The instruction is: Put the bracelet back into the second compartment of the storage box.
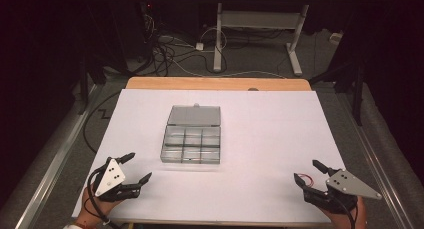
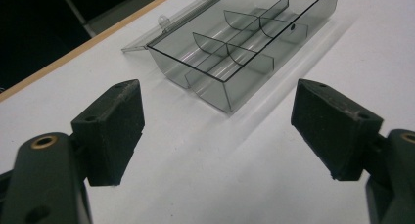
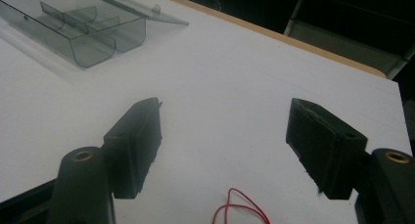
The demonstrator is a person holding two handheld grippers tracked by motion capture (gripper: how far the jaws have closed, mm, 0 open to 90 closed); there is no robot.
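Between both wide-open, empty tongs (image 1: 134,167) (image 1: 306,170) sits a smoky clear compartment box (image 1: 191,144), lid (image 1: 194,115) open

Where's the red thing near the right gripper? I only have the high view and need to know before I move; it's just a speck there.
Observer: It is a thin red wire looped on the white table, lying between the right gripper's open jaws, close to the camera.
Operator: Is anything in the box?
Observer: The left gripper view looks into the clear compartment box; the compartments it shows look empty.
Operator: And its lid?
Observer: The lid is folded fully open, lying flat on the table behind the box, with a small latch tab on its edge.
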